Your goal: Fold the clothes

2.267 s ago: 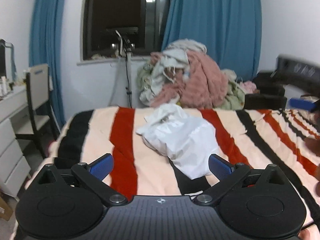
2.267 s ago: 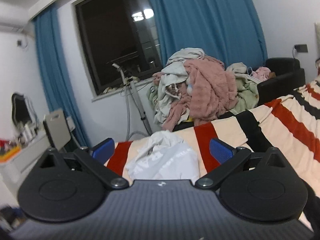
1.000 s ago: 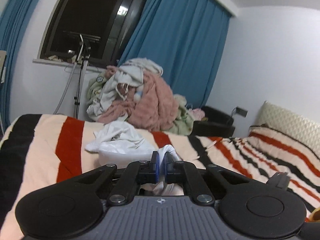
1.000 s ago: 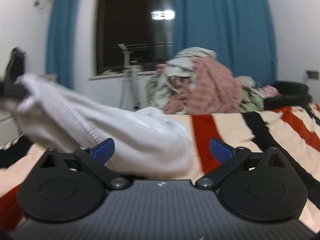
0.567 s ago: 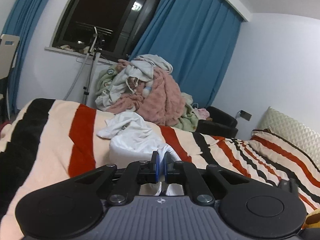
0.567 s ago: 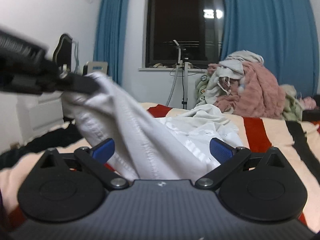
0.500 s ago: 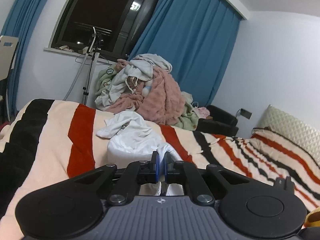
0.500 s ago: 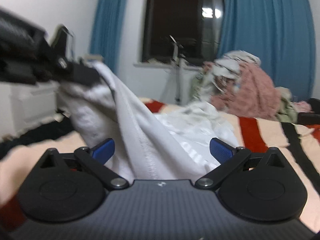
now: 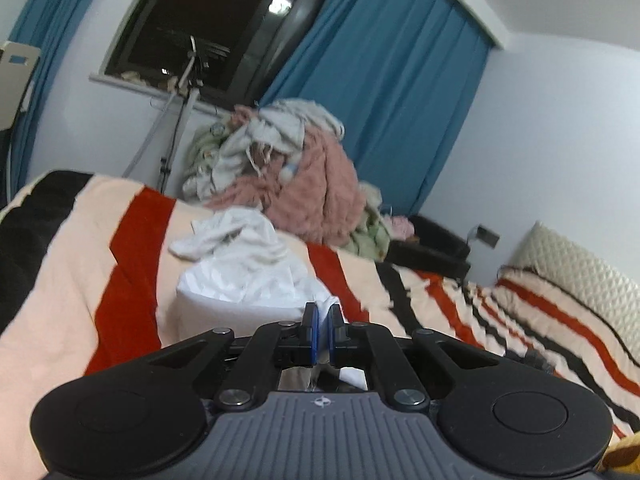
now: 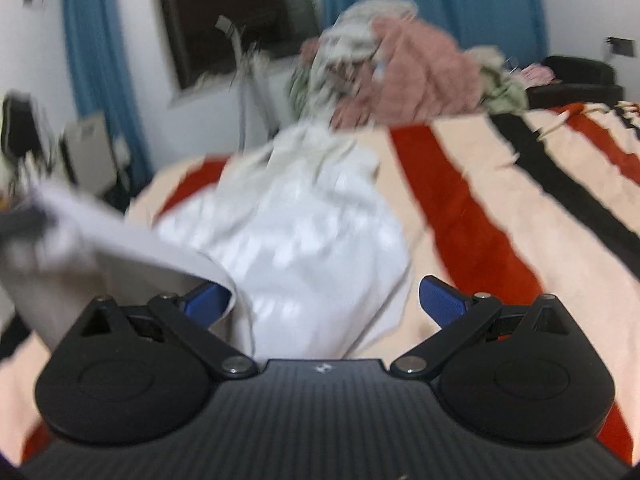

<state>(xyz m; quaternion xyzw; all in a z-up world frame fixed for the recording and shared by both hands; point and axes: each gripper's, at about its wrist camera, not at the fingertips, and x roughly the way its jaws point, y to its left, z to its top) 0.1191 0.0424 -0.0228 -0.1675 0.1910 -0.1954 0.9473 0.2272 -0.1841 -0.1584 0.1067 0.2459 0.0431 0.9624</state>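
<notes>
Your left gripper [image 9: 322, 330] pinches the white garment [image 9: 248, 268]; your right gripper [image 10: 323, 300] is spread.

Left wrist: your jaws are clenched on a fold of the garment, which is heaped on the striped bed [image 9: 72, 264] before a laundry pile [image 9: 288, 176].
Right wrist: jaws wide apart, blurred; the garment [image 10: 304, 240] lies between them, one flap apparently draped over your left finger [image 10: 204, 300].

We see both wrist cams sitting low over the bed [image 9: 72, 280], close to the white garment [image 9: 248, 276], facing the window [image 9: 208, 20] wall. Left view angles toward the headboard-side corner; right view is blurred. Shared: clothes pile [image 10: 404, 80], curtains [image 10: 440, 4].
</notes>
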